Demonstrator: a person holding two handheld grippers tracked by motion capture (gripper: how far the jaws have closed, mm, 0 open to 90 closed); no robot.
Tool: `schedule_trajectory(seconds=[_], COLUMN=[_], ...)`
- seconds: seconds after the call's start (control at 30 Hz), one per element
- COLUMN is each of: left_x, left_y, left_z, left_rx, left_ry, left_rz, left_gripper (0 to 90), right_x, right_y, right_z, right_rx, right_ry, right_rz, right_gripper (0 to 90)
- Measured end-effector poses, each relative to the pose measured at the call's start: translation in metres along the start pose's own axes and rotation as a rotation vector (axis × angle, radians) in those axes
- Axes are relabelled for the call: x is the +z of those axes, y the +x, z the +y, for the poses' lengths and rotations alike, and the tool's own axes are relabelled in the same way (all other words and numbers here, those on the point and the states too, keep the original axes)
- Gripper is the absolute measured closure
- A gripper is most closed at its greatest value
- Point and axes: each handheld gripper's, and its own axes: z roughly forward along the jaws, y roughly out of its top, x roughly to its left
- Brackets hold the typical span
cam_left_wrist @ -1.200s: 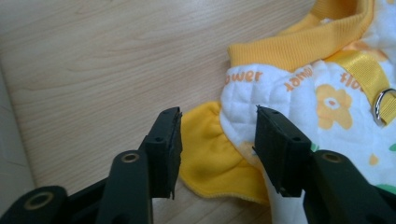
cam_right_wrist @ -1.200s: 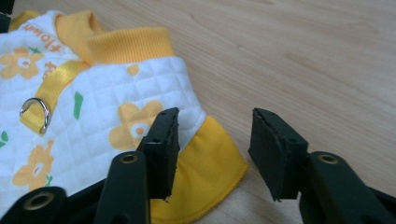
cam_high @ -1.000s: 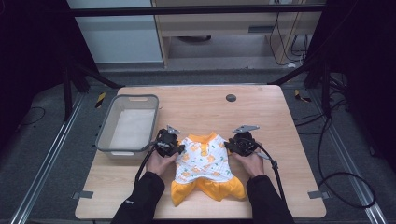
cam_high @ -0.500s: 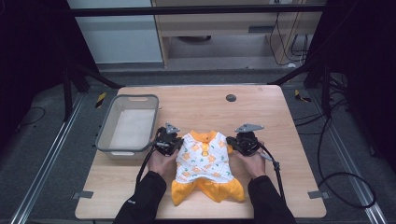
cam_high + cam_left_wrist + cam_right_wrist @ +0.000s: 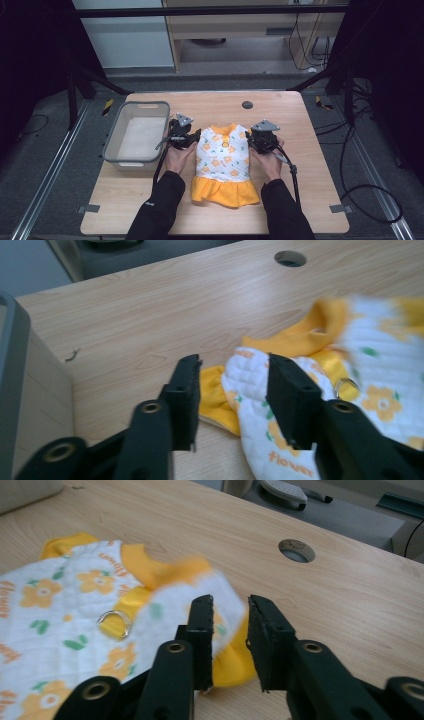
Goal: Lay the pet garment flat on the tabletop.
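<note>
From above, the little dress [image 5: 223, 162] lies flat near the middle of the table [image 5: 310, 165], collar toward the far edge and orange skirt toward you, so its long axis runs away from you. Your left gripper [image 5: 186, 136] sits at the dress's left shoulder and your right gripper [image 5: 260, 138] at its right shoulder, each equally close to its own corner. The grey tub [image 5: 137, 134] stands just beside your left hand [image 5: 179, 155], on the outer side.

Along the left gripper [image 5: 232, 390], the jaws stand apart with the sleeve edge of the dress [image 5: 320, 370] lying between them on the wood; neither pad presses the cloth visibly, so this claw reads as open. The garment spreads away to that view's right, the tub wall [image 5: 20, 385] to its left.

Along the right gripper [image 5: 230, 630], the jaws are likewise parted, astride the orange-trimmed sleeve of the dress [image 5: 100, 615], which spreads off to that view's left. A small metal ring [image 5: 114, 622] lies on the cloth near the collar, and the round hole [image 5: 296, 550] in the tabletop lies beyond.

Any next move likely turns on both shoulders being gripped evenly, since the fabric is soft and will sag between your hands.
</note>
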Motion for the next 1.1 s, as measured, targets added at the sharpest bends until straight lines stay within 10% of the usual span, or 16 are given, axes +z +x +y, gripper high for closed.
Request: schedule_trajectory(seconds=[0.53,1.1], left_x=[-0.094,-0.108], left_y=[-0.001,-0.028], left_z=[-0.039,-0.11], left_rx=[0.074,0.063], left_ry=[-0.015,0.102], left_rz=[-0.195,-0.287], left_gripper=[43.6,41.6], right_x=[-0.087,-0.124], right_y=[0.003,0.033], right_z=[0.001,-0.081], right_rx=[0.017,0.054], right_ry=[-0.067,0.085], right_rz=[0.16,0.296], right_gripper=[47.4,41.7])
